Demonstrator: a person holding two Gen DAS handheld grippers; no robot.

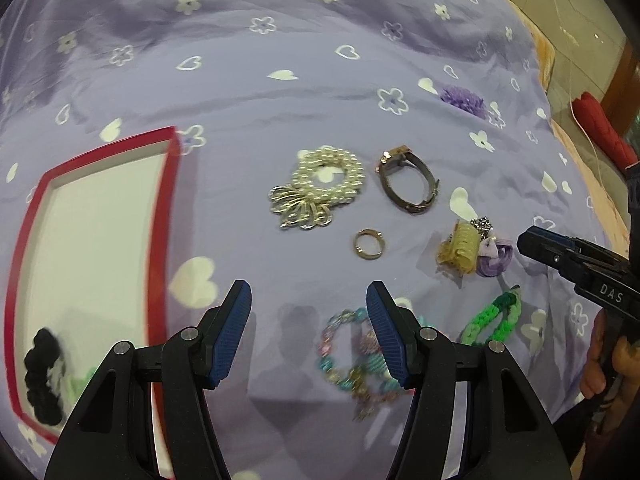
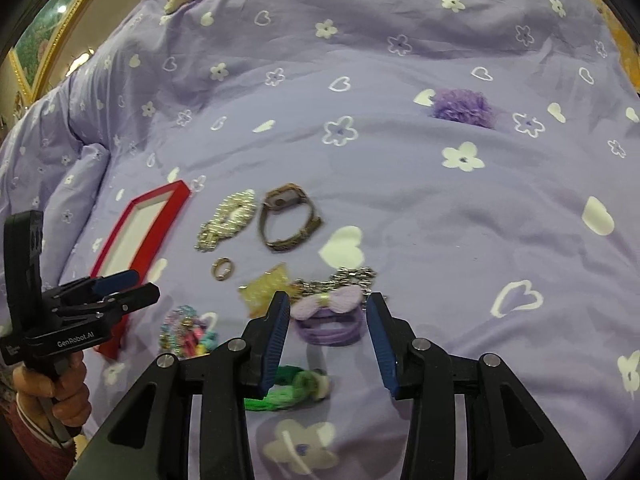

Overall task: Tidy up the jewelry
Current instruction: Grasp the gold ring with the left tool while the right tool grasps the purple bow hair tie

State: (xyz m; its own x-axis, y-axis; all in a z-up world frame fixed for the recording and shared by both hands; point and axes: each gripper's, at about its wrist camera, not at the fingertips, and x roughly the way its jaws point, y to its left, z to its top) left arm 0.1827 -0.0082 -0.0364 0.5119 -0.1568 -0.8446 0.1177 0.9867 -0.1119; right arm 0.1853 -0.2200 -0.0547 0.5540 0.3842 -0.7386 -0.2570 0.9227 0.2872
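On a lilac bedspread (image 1: 280,120) printed with white hearts and flowers, items run from left to right. Far left: red-rimmed tray (image 1: 160,216) with a white floor, holding a black ruffled scrunchie (image 1: 42,376) and something pale green beside it, too blurred to name. Left gripper (image 1: 308,332), angled steeply downward, fingers apart and empty, hovers over a pastel bead bracelet (image 1: 352,364) of blue, pink and gold links; its right finger partly covers the bracelet. Centre: pearl bracelet (image 1: 320,188), several strands wide with looped silver wire at one side; below it a plain gold ring (image 1: 369,243); to the right a buckled wristwatch (image 1: 408,182) with a dark strap, lying on its side. Right of these: translucent yellow claw clip (image 1: 460,250) touching a sparkly silver piece and a purple hair tie with bow (image 2: 328,316); a green woven loop (image 1: 492,318) lies nearer the camera. Right gripper (image 2: 328,340), tilted downward and held by a hand (image 1: 616,360), has its fingers spread to either side of the purple hair tie, pads not pressing it. Farther back: a purple pompom (image 2: 460,108), well apart.
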